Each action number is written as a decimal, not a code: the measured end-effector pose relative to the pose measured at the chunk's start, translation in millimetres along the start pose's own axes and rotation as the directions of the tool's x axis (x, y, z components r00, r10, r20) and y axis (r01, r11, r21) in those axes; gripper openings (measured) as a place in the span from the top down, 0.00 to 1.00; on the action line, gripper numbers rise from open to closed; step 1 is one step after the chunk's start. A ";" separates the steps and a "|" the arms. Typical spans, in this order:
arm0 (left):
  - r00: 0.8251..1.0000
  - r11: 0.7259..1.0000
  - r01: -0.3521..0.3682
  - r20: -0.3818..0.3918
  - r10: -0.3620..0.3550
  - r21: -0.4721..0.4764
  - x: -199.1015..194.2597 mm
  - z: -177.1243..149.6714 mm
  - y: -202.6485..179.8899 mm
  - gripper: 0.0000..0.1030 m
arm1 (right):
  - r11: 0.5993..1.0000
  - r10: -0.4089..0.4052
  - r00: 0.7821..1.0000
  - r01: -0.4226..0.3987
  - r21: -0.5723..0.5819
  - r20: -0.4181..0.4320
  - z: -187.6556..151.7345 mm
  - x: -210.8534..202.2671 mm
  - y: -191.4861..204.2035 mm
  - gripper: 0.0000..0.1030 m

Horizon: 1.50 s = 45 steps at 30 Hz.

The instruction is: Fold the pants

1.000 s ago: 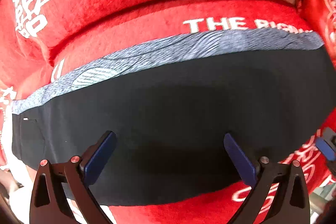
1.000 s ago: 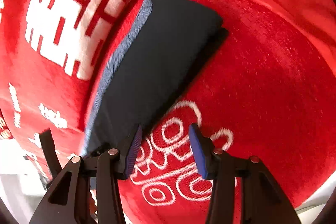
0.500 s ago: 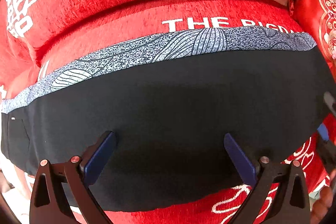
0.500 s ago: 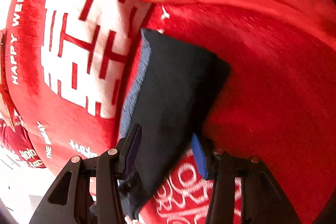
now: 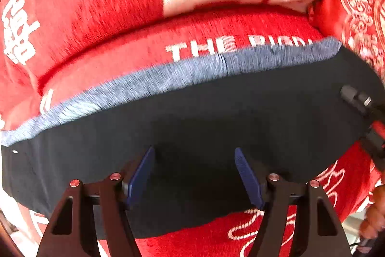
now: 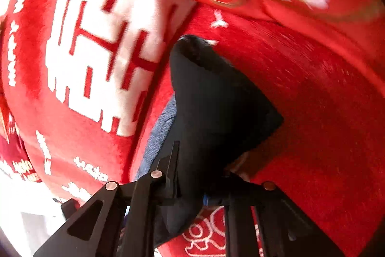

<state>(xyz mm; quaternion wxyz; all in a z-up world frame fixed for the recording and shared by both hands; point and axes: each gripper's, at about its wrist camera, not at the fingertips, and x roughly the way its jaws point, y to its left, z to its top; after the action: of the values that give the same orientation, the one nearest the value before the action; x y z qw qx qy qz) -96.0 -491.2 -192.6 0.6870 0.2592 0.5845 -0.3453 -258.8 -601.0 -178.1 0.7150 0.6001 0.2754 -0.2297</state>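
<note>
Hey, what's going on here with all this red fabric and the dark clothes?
A person with a gripper in each hand is folding dark pants on a red printed blanket. The right gripper is shut on one end of the pants and lifts it off the blanket. The left gripper hovers open over the middle of the pants, gripping nothing. The grey patterned waistband lies along the far edge.

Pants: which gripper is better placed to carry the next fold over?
Right. The right gripper is shut on an end of the black pants, lifting it off the red blanket. The left gripper is open above the flat cloth.
</note>
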 end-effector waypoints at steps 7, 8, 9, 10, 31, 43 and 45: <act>0.992 1.000 0.001 0.128 0.000 -0.007 6.8 -25.5 -2.7 0.30 | 0.960 -0.053 0.999 0.053 -0.275 0.007 -19.7 -2.8 76.7 0.86; 0.990 1.000 0.007 0.139 -0.006 -0.005 6.6 -27.7 -1.9 0.30 | 0.951 -0.055 0.998 0.054 -0.306 0.004 -22.9 -1.4 85.6 0.86; 0.988 1.000 0.010 0.155 -0.011 0.003 5.5 -30.2 -1.3 0.30 | 0.939 -0.060 0.998 0.057 -0.339 0.001 -26.9 0.6 96.1 0.86; 0.986 1.000 0.014 0.167 -0.015 0.009 5.2 -32.2 -1.1 0.30 | 0.925 -0.064 0.998 0.057 -0.376 -0.006 -32.0 3.1 108.0 0.86; 0.992 0.996 0.060 0.118 -0.052 -0.063 -50.4 -100.1 133.3 0.30 | 0.638 -0.279 0.955 0.105 -0.763 -0.102 -164.7 103.5 220.5 0.82; 0.990 0.950 -0.089 0.075 0.117 -0.300 -54.0 -107.8 271.1 0.17 | 0.125 -0.515 0.845 0.241 -0.963 0.145 -304.7 174.8 215.5 0.41; 0.990 0.954 -0.084 0.086 0.113 -0.287 -61.7 -99.8 273.2 0.17 | 0.131 -0.501 0.859 0.195 -0.972 0.105 -313.2 160.2 215.0 0.40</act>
<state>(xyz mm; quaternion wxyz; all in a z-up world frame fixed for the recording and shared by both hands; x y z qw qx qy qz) 49.3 -233.4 -163.2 0.7621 0.1694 0.5785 -0.2364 -35.2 -254.8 -168.2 0.8119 -0.0314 0.5753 -0.0939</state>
